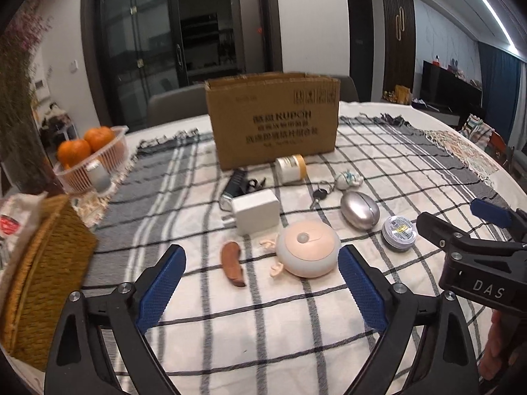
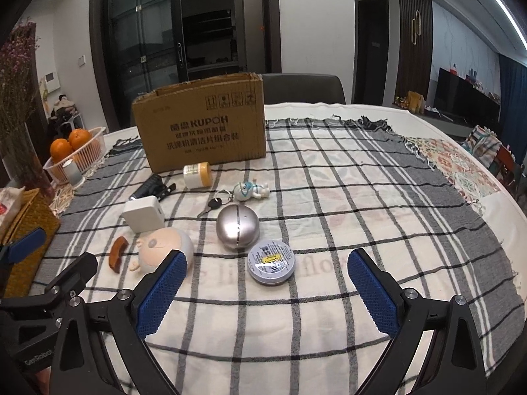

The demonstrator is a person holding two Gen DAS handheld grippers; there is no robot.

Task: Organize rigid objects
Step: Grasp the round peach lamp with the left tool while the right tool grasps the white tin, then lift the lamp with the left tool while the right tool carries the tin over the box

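Small objects lie on a checked cloth before an open cardboard box: a round doll head, brown piece, white charger, silver egg-shaped case, round tin, key, small figure, pill bottle, black clip. My left gripper is open, just short of the doll head. My right gripper is open, around the tin's near side.
A basket of oranges stands at the left. A woven tissue box sits at the near left edge. Chairs stand behind the table. The cloth's right half holds nothing.
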